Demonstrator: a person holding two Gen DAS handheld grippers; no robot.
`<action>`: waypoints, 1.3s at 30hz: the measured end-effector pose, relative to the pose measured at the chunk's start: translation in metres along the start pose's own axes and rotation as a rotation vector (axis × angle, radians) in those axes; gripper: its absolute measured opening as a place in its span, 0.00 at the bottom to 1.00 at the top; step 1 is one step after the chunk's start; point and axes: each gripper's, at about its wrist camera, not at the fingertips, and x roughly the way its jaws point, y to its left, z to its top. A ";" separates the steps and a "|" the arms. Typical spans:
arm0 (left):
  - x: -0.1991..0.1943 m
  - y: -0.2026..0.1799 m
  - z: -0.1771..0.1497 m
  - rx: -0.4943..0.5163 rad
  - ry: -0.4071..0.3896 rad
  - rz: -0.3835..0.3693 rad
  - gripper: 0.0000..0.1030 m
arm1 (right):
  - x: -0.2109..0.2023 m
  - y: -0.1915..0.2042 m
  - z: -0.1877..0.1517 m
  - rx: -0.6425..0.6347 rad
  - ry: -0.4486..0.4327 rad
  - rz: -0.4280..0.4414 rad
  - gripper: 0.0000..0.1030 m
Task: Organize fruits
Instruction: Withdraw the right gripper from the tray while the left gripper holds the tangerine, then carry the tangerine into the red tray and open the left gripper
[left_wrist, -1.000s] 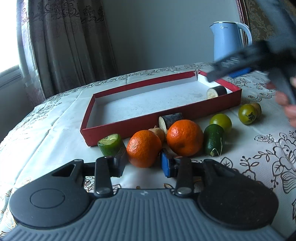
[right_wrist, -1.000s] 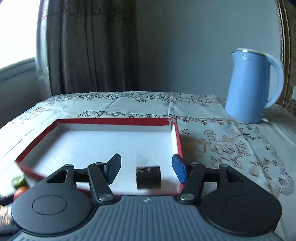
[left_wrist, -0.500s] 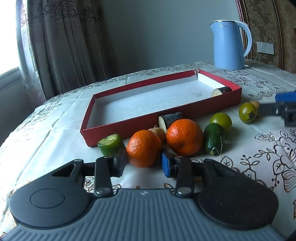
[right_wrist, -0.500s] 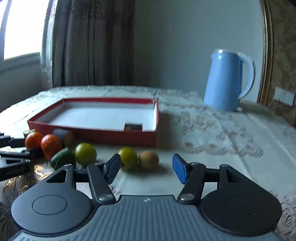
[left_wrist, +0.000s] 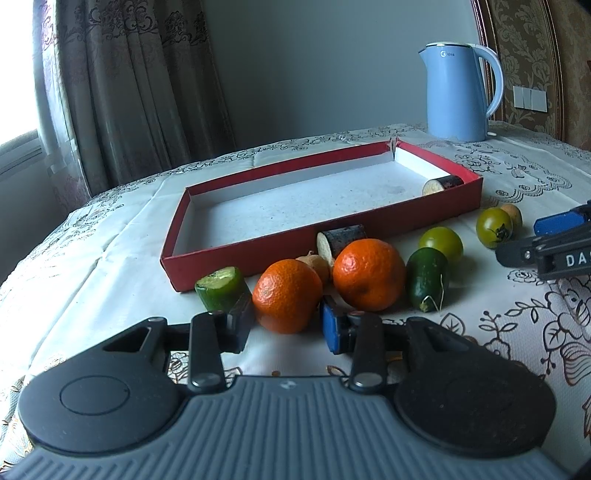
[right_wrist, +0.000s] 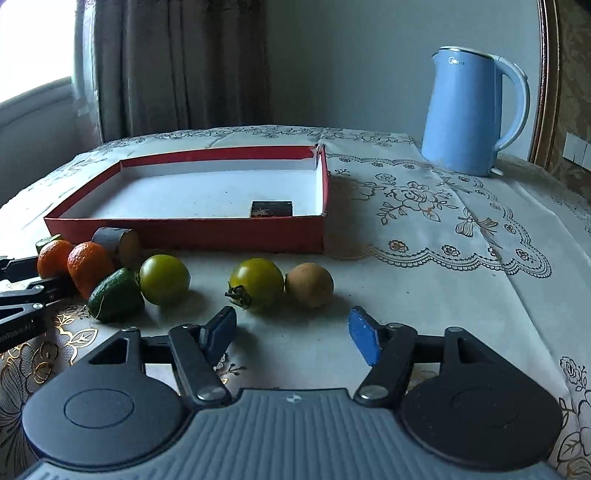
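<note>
Hovering low over the tablecloth (right_wrist: 424, 258), the right gripper (right_wrist: 291, 332) is seen with jaws that have just been opening and nothing between them, seemingly to take the green tomato (right_wrist: 256, 282) or brown fruit (right_wrist: 309, 284) just ahead. Beyond these lies the red box (right_wrist: 184, 230), with one eggplant piece (right_wrist: 271, 208) inside. Off to the side, the left gripper (left_wrist: 284, 325) is closed around an orange (left_wrist: 286, 295), judged ready for lifting.
</note>
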 end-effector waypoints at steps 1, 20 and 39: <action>0.000 0.001 0.000 -0.004 -0.002 -0.004 0.34 | 0.000 -0.001 0.000 0.004 0.004 0.007 0.72; -0.006 0.007 0.004 -0.040 -0.026 -0.008 0.34 | 0.006 -0.004 0.000 0.026 0.037 -0.026 0.98; 0.090 0.049 0.097 -0.153 0.008 0.051 0.34 | 0.006 -0.004 0.000 0.026 0.037 -0.026 0.98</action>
